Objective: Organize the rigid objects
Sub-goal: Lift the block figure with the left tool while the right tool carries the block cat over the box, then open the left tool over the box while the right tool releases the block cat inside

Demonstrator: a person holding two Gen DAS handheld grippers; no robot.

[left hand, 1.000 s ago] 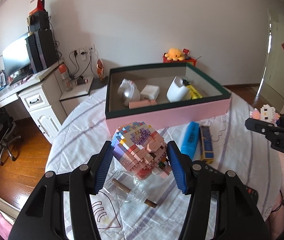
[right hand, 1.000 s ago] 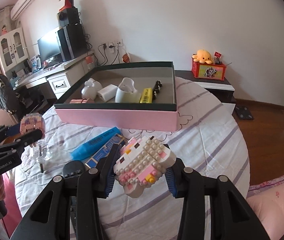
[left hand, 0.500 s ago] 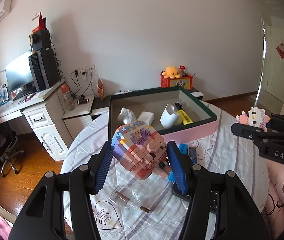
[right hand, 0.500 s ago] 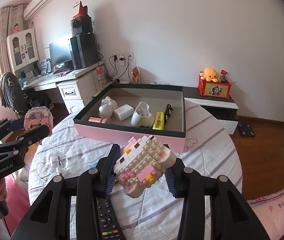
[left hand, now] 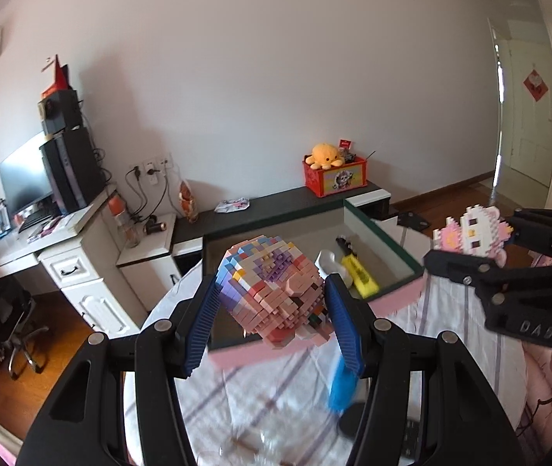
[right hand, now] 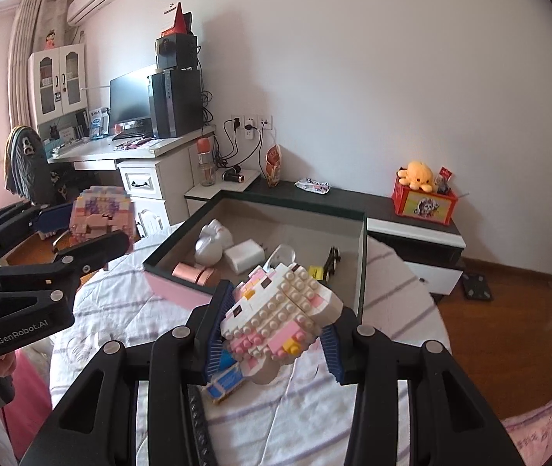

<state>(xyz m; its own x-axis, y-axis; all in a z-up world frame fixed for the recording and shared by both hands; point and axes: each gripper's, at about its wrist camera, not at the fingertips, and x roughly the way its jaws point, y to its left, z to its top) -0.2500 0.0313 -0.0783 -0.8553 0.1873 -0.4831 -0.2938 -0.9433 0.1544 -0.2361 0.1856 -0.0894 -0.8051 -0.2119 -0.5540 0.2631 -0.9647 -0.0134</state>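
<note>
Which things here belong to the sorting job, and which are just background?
Job:
left claw holding pastel brick figure
right claw holding white-pink brick figure
pink box

Background:
orange plush
monitor

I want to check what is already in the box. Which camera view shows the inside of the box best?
The right wrist view: the box floor is mostly open to see. In the left wrist view the brick toy hides most of the box.

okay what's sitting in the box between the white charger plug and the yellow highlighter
A glossy white cup-like object stands between the white charger plug and the yellow highlighter in the green-rimmed pink box, clearest in the right wrist view.
</note>
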